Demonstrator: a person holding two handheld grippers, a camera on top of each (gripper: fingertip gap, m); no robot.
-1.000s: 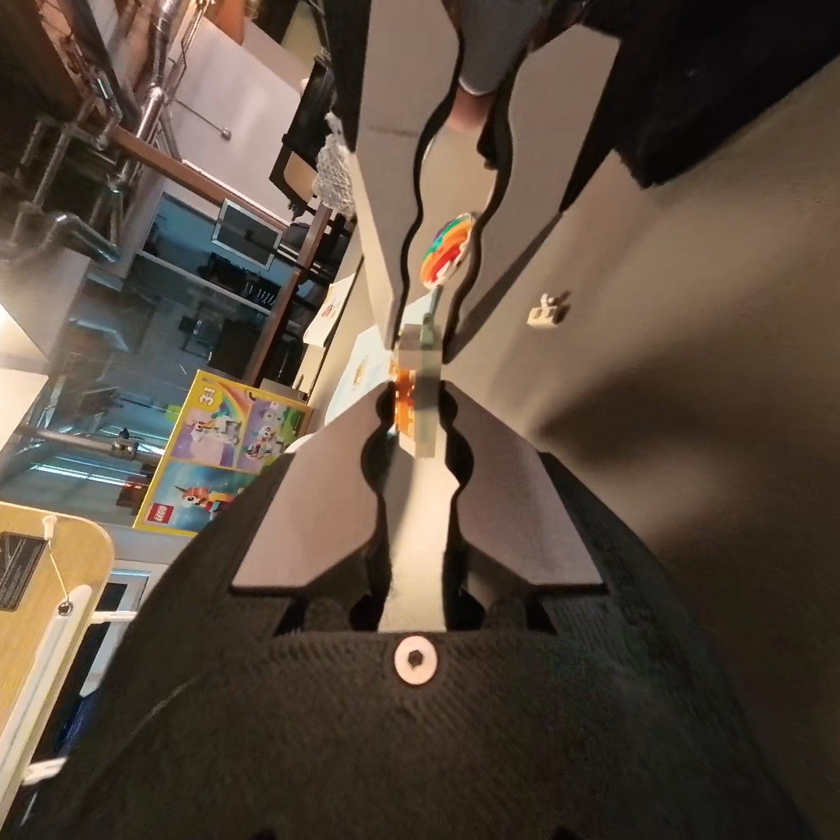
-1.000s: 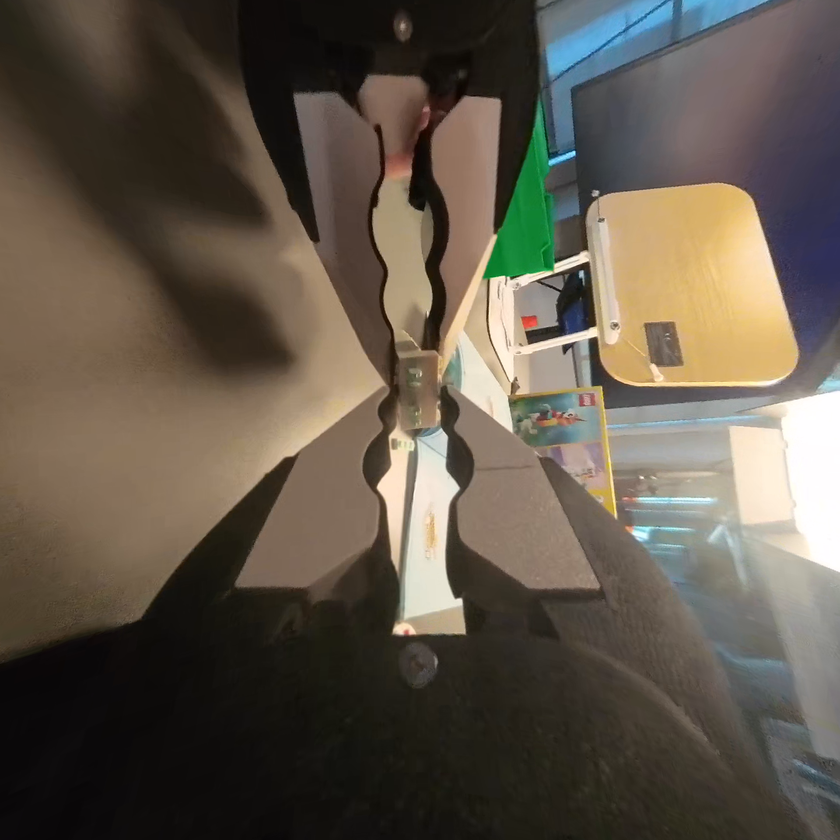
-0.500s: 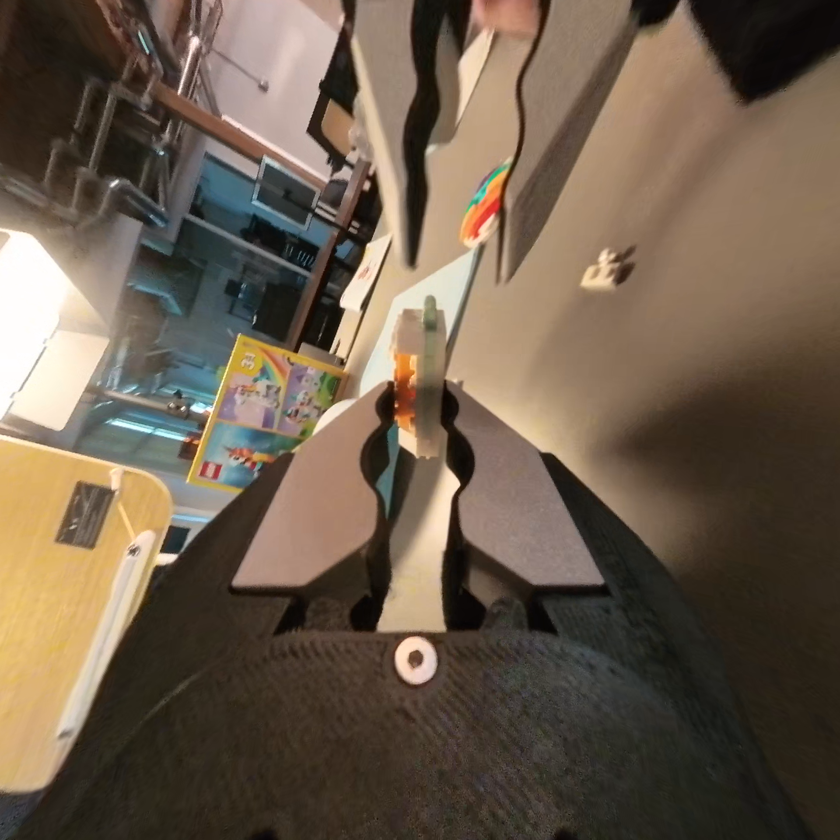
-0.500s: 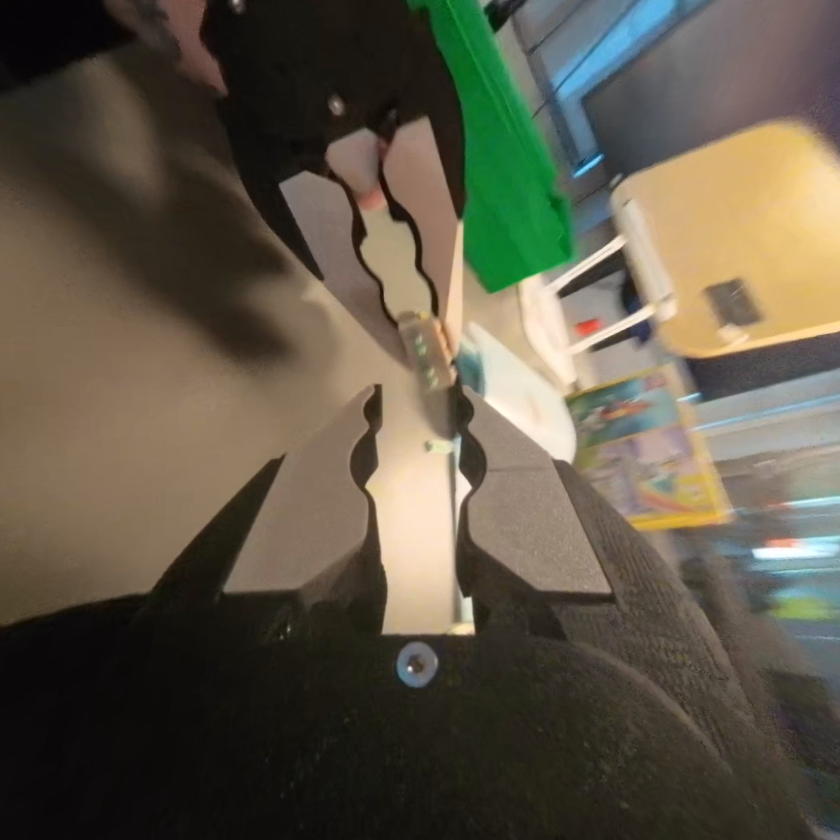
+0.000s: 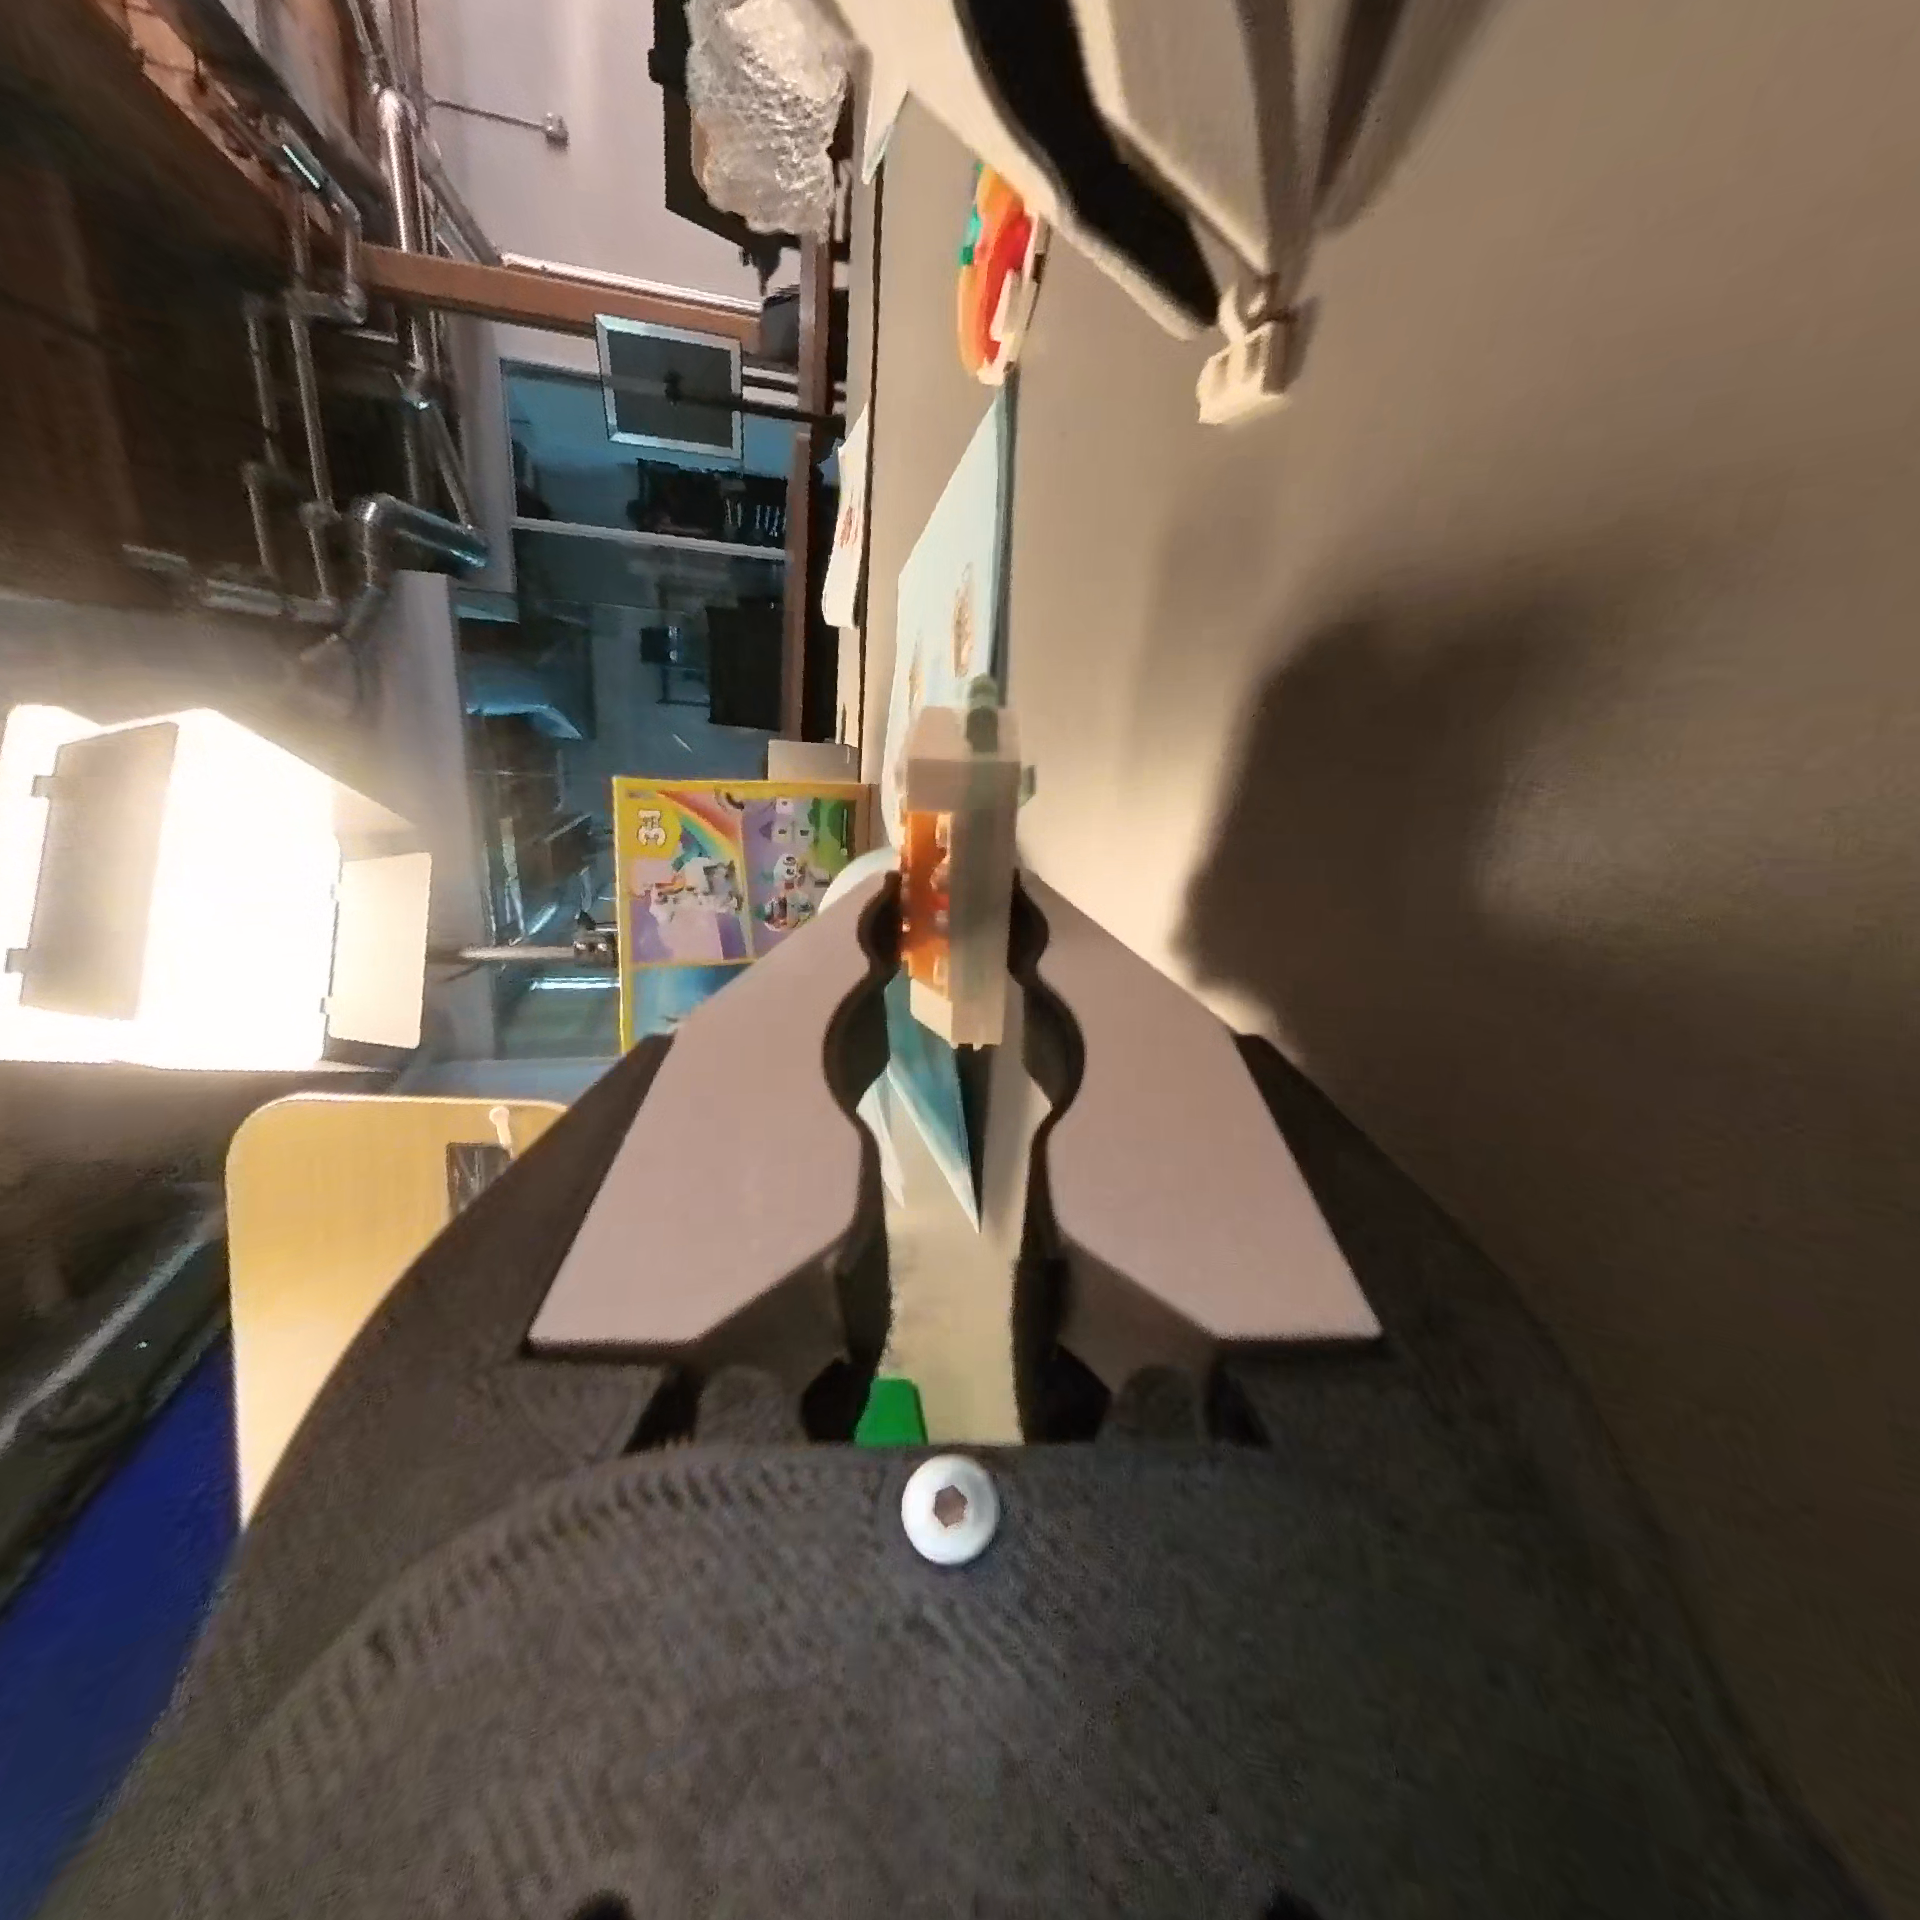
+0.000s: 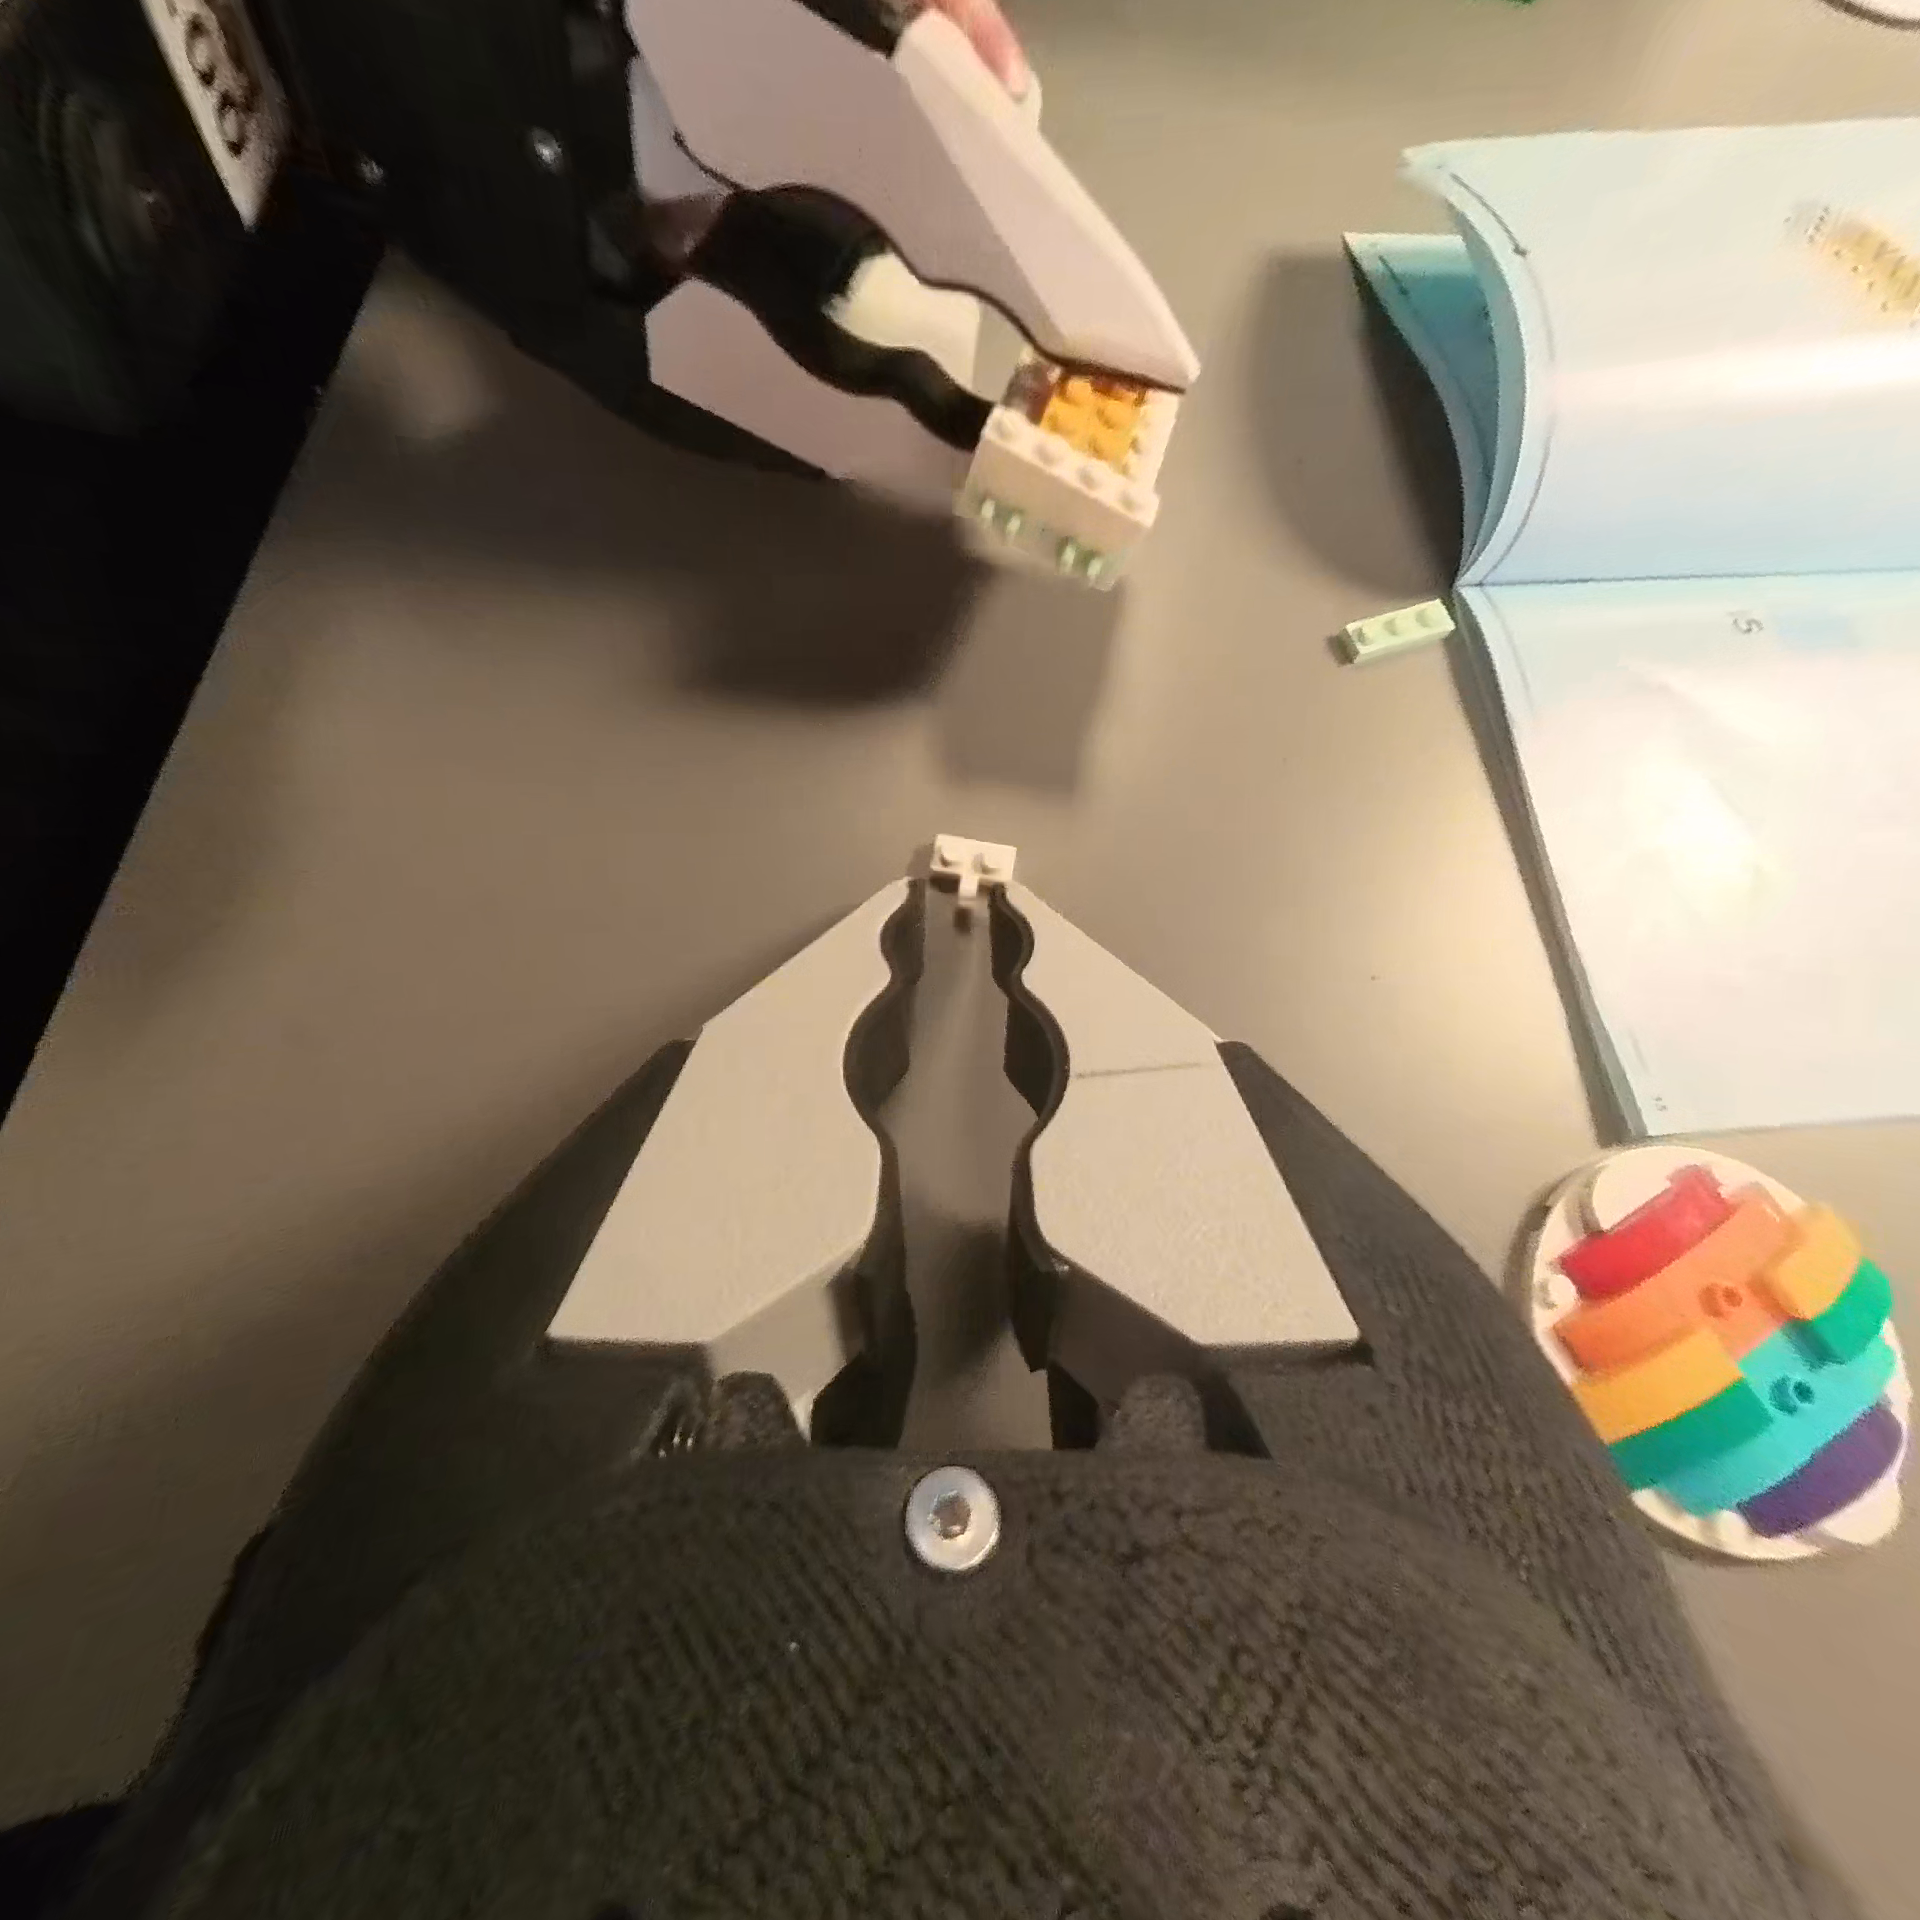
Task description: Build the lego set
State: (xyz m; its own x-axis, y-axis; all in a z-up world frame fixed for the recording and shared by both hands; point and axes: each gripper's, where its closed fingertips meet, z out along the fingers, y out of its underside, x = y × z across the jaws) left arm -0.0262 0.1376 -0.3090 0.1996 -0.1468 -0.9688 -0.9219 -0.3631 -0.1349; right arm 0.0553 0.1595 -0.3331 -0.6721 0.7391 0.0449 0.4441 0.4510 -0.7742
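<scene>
My left gripper (image 5: 951, 914) is shut on a small lego assembly (image 5: 961, 883) of white, orange and pale green bricks and holds it above the grey table. In the right wrist view this gripper (image 6: 1081, 416) and the assembly (image 6: 1049, 488) sit at the upper left. My right gripper (image 6: 964, 883) is low over the table (image 6: 468, 883), its tips closed on a small white clip piece (image 6: 974, 860). In the left wrist view that piece (image 5: 1247, 364) hangs at the right gripper's tips at the top right.
An open pale blue instruction booklet (image 6: 1662, 675) lies at the right. A pale green plate (image 6: 1397, 632) lies by its edge. A rainbow build on a round white plate (image 6: 1714, 1351) sits at the lower right. A lego box (image 5: 743, 883) stands beyond the table. The pale green plate (image 6: 1397, 632) lies around 7 cm away from my left fingertips.
My right gripper has let go of the assembly, opened, swung down to the table and closed around the small white piece. My left gripper still holds the assembly.
</scene>
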